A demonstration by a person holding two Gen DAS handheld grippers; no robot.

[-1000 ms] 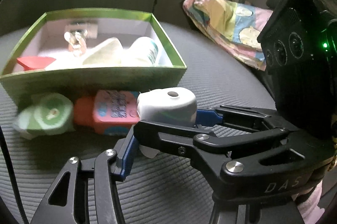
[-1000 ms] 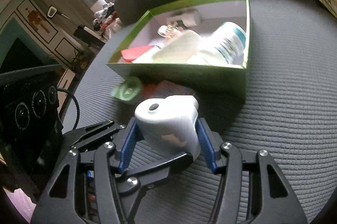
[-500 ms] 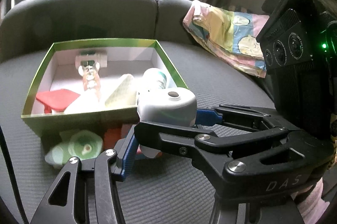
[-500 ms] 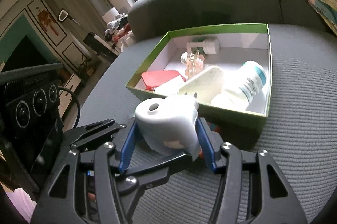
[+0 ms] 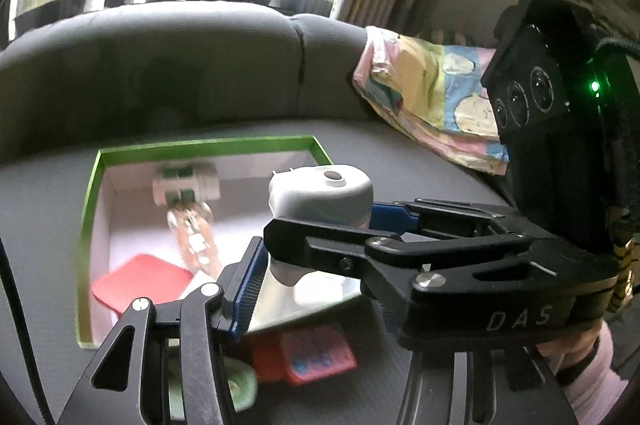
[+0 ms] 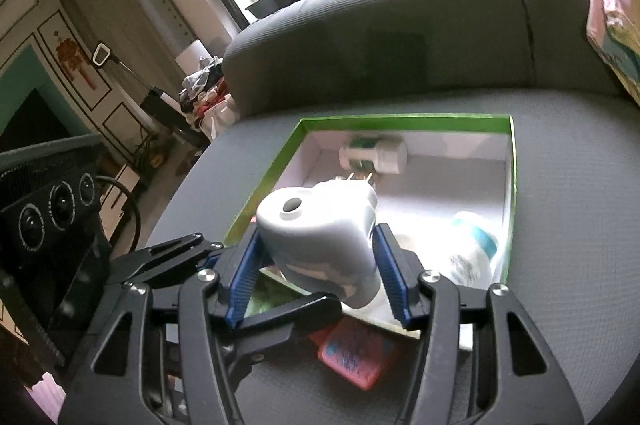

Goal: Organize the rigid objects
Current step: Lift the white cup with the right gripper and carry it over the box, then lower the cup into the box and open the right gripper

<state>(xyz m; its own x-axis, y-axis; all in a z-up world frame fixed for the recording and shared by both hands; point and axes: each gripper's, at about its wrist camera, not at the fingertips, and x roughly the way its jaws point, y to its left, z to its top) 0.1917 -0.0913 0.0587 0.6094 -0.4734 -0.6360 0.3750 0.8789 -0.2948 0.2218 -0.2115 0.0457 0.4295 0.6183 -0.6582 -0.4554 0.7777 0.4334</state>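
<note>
**Kid:** Is the tidy-up done?

**Me:** Not yet. Look at the box (image 6: 400, 123). Four things lie inside it. At the left is a red lid (image 5: 140, 281). Next to it is a clear bottle (image 5: 192, 233), with a white tub (image 5: 184, 181) at the back wall. At the right side is a white bottle (image 6: 472, 253).

**Kid:** What is left out?

**Me:** Two things lie on the sofa (image 5: 400, 153), just in front of the box. One is a green round thing (image 5: 240, 389), and right of it is a pink one (image 5: 312, 353). I think they go in after this.

**Kid:** And the plug (image 6: 320, 225)?

**Me:** It is up in the air, over the front edge of the box. The right gripper (image 6: 316, 277) has it squeezed tight between its blue pads (image 6: 240, 281).

**Kid:** What does the plug look like?

**Me:** It is white, smooth and fat. It has a small dark dot on top, and metal pins that point at the back of the box. It looks hard, so it should not squash.

**Kid:** Does the left gripper (image 5: 316, 289) hold it too?

**Me:** I cannot tell. It sits close under the plug, but one finger is hidden.
</note>
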